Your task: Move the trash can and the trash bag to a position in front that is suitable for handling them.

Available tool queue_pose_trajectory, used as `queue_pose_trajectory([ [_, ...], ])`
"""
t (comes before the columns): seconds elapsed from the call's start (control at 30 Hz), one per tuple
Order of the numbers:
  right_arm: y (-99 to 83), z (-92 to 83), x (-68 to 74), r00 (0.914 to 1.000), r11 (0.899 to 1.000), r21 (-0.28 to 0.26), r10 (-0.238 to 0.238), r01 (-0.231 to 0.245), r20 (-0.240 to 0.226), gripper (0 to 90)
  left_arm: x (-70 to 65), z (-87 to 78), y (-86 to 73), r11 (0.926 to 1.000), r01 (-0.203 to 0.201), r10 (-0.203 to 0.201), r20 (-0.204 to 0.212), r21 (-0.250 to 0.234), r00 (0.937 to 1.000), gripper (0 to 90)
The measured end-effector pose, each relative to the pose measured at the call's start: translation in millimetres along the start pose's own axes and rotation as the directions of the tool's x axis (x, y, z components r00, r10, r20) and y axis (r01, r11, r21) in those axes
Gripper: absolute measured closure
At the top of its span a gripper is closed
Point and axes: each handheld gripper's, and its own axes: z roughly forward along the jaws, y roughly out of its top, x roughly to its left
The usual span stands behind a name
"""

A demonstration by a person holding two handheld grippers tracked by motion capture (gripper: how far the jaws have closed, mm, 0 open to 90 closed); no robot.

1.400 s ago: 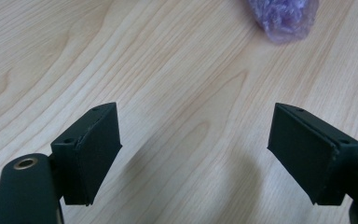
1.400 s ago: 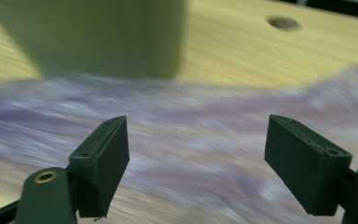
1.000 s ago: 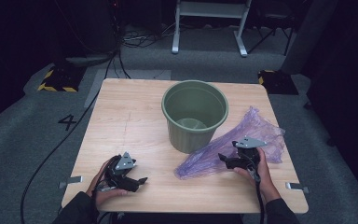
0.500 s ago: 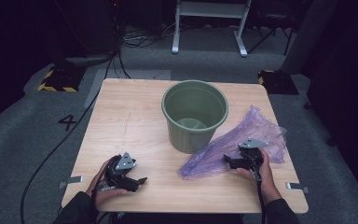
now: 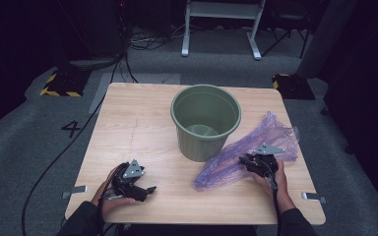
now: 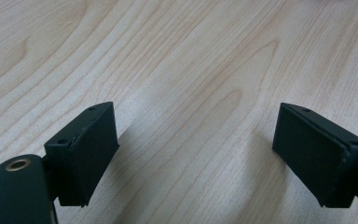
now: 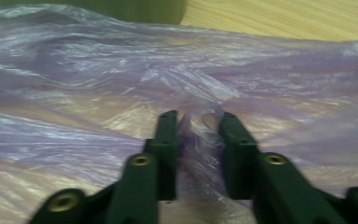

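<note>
A crumpled purple plastic bag (image 5: 225, 168) lies on the wooden table (image 5: 138, 118), right of an upright, empty green bin (image 5: 205, 123). My right gripper (image 5: 250, 163) rests on the bag's middle. Its jaws have just been closing, and in the right gripper view (image 7: 199, 122) a bunched fold of the bag (image 7: 121, 70) is pinched between them. The bin's wall (image 7: 135, 9) shows just beyond the bag. My left gripper (image 5: 146, 191) lies on the table at the front left, and in the left gripper view (image 6: 196, 149) it is open over bare wood.
The table stands on grey carpet marked with a 4 (image 5: 72, 129). Cables (image 5: 54, 162) run off to the left, and a white frame (image 5: 221, 24) stands behind the table. Bare wood lies left of the bin and between the two hands.
The right hand has shifted slightly on the bag, and the bag's near corner has crept a little to the right. The left hand and the bin have not moved.
</note>
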Motion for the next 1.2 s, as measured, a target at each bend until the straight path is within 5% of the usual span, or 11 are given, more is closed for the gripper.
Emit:
queue_pose_trajectory([
  [0.27, 0.8, -0.3, 0.3, 0.9993, 1.0, -0.026, -0.008, 0.007, -0.036, 88.7, 0.0, 0.4, 0.4, 1.0, 0.003, -0.003, -0.001, 0.001, 1.0, 13.5],
  [0.37, 0.2, -3.2, -2.3, 0.9977, 0.998, -0.054, 0.017, -0.021, -0.065, 89.4, 0.0, 0.5, 0.4, 1.0, 0.003, -0.003, -0.001, 0.001, 1.0, 13.5],
  [1.2, 9.9, -37.7, -8.4, 0.9966, 0.97, -0.236, 0.036, -0.052, -0.074, 90.0, 1.3, 1.2, 1.0, 1.0, -0.002, 0.002, 0.008, -0.003, 1.0, 13.6],
])
